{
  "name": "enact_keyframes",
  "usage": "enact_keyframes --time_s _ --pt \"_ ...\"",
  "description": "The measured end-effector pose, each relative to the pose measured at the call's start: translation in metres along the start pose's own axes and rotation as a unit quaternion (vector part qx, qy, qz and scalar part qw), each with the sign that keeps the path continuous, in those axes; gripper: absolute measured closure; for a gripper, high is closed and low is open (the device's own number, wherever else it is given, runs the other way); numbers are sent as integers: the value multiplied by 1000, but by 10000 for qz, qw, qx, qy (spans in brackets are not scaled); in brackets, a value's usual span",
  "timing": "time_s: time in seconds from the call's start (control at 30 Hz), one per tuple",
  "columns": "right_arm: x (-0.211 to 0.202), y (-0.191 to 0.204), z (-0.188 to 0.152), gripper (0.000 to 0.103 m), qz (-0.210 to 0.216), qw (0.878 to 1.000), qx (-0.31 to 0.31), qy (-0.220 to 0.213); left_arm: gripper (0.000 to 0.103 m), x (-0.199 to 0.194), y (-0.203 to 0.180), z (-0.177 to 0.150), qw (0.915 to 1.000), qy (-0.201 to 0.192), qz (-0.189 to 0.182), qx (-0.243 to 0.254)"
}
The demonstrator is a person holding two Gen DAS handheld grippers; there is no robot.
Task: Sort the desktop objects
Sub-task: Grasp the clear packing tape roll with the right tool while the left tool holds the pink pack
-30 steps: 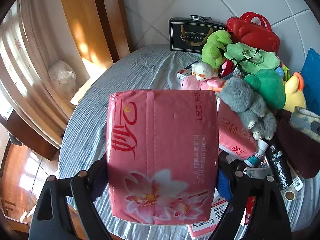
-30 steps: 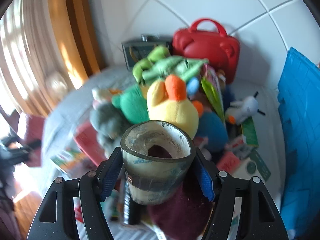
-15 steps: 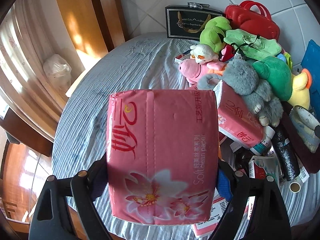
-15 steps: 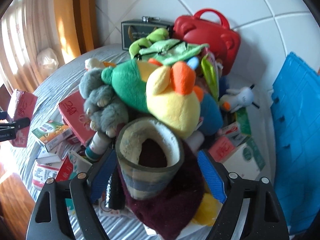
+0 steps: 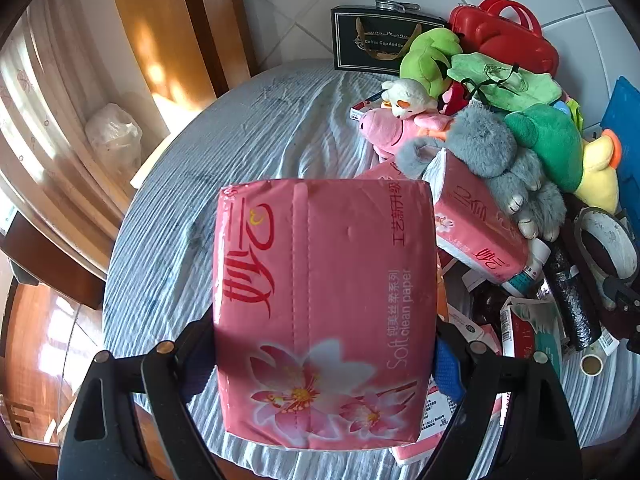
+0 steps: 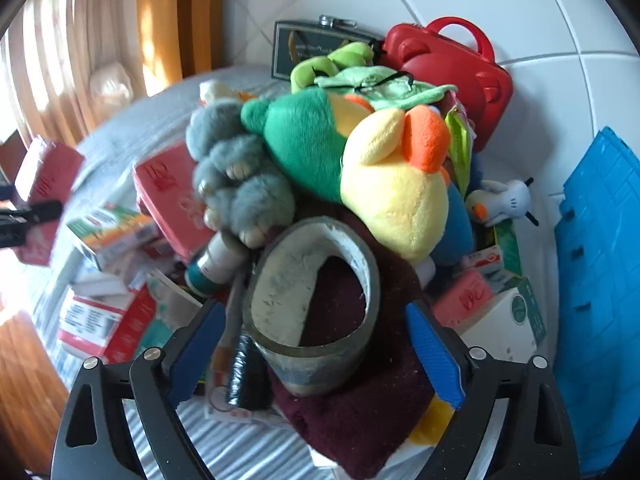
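Note:
A pink tissue pack (image 5: 324, 280) printed with flowers fills the left wrist view, and my left gripper (image 5: 324, 354) is shut on its sides above the striped tablecloth (image 5: 224, 168). In the right wrist view that pack (image 6: 48, 176) shows at the far left. My right gripper (image 6: 316, 354) has its jaws opening. A wide, dirty tape roll (image 6: 280, 300) lies tilted between them on a maroon cloth (image 6: 360, 412), and neither blue pad (image 6: 434, 356) touches it. The roll (image 5: 608, 240) also shows at the right edge of the left view.
Plush toys are piled behind the roll: a yellow duck (image 6: 396, 200), a green one (image 6: 304, 140) and a grey one (image 6: 236, 168). A red case (image 6: 452, 76) and a black box (image 5: 380, 44) stand at the wall. A blue crate (image 6: 596, 260) is on the right. A second tissue pack (image 5: 476, 224) and small cartons (image 6: 108, 236) lie on the left.
The right jaws have spread away from the tape roll, which now lies tilted on the maroon cloth. The right gripper sank closer to the pile. The left gripper still holds the pack.

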State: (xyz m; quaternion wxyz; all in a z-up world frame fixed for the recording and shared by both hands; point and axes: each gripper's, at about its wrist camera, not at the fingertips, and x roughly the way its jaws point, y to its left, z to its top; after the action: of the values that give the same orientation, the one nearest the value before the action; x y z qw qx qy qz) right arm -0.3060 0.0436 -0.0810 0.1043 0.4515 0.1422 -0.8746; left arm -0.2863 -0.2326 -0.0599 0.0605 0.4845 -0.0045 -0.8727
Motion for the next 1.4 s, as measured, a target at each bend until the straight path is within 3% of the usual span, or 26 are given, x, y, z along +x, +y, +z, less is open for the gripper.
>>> enact_keyframes --time_s 0.03,0.1,0.2,0.33,0.7,0.73,0.77,0.8,0.97,1.0,1.03,1.1,1.13,1.33,1.4 --pt "3 1 -1 12 -82 10000 -35 -3 15 0 0 -1 10000 7 3 -6" --pt "6 1 -1 30 -154 9998 -93 -61 16 0 0 -1 10000 19 9 -9" --pt "1 3 4 34 -207 9997 -137 -82 16 -3 -2 -2 10000 0 -2 17" --pt "-30 -11 13 37 158 9984 173 -506 15 -13 -5 -1 9999 -111 -55 16" --pt "-76 -30 29 42 404 9927 316 -1091 15 -46 -39 15 9976 -580 -358 138" --pt "-81 -31 30 50 345 9922 276 -1167 15 -47 -42 16 9973 -598 -394 147" --pt "-84 -31 31 87 251 9918 216 -1238 15 -48 -46 16 9971 -614 -415 165" --pt "-86 -32 32 100 210 9916 203 -1258 15 -48 -48 17 9971 -615 -423 178" --pt "-65 -35 24 99 501 9947 277 -856 15 -38 -56 11 9977 -459 -459 192" --pt "-63 -34 19 92 601 9944 305 -820 15 -35 -58 8 9978 -413 -487 201" --pt "-61 -33 14 83 660 9940 333 -811 15 -33 -59 6 9978 -365 -507 212" --pt "-57 -32 9 22 610 9943 328 -809 16 -27 -62 2 9980 -281 -508 243" --pt "-55 -31 8 18 523 9948 297 -823 16 -24 -63 1 9980 -252 -519 249" --pt "-35 -36 10 20 69 9973 115 -715 16 -15 -67 1 9978 -166 -593 257" --pt "-27 -41 9 33 -124 9977 53 -657 16 -11 -69 3 9977 -146 -603 273"
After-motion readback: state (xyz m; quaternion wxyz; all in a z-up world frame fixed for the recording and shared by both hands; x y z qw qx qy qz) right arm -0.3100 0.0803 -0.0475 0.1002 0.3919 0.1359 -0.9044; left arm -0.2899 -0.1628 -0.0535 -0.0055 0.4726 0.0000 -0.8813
